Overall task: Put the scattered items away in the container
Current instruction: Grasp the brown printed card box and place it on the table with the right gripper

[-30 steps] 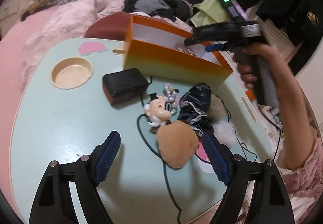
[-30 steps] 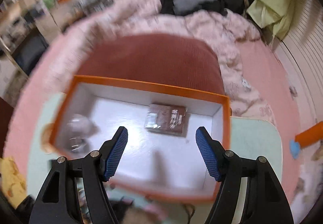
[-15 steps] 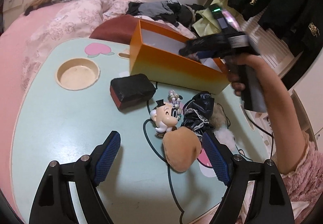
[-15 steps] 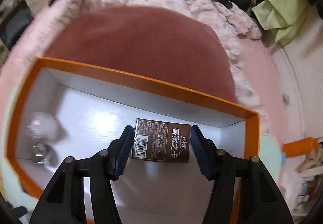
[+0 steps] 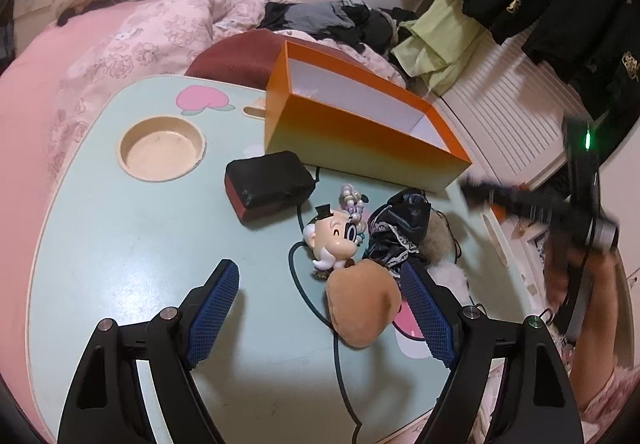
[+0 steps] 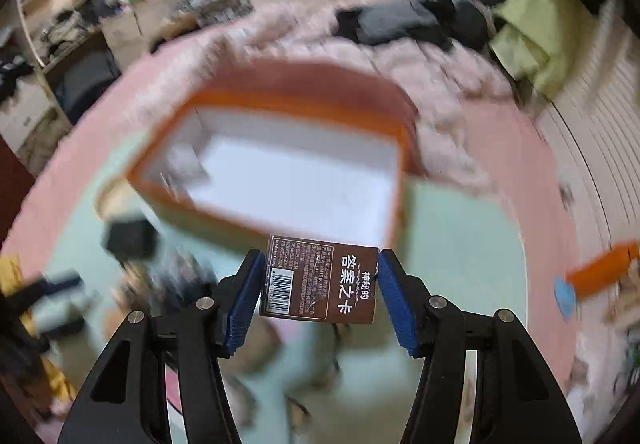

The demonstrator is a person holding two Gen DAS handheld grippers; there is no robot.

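Note:
On the pale green table [image 5: 120, 244] stands the orange box [image 5: 360, 140] with a white inside. My left gripper [image 5: 316, 266] hovers open over the loose items. A tan plush [image 5: 362, 308] lies by its right finger, and a cartoon head figure [image 5: 334, 240] lies just past the tips. My right gripper [image 6: 320, 264] is shut on a brown card box [image 6: 320, 284], held in the air on the near side of the orange box [image 6: 280, 112]. In the left wrist view, that gripper [image 5: 520, 204] is blurred at the right of the table.
A black pouch [image 5: 268, 182], a bead string [image 5: 352, 200], a black lacy cloth [image 5: 400, 224], a white fluff ball [image 5: 450, 276] and a dark cable [image 5: 304, 284] lie in front of the box. A round cup recess [image 5: 162, 150] sits at the table's left. A pink bed lies behind.
My right gripper closed on the brown card box inside the orange box, then carried it out toward the near right. The left gripper stayed about where it was.

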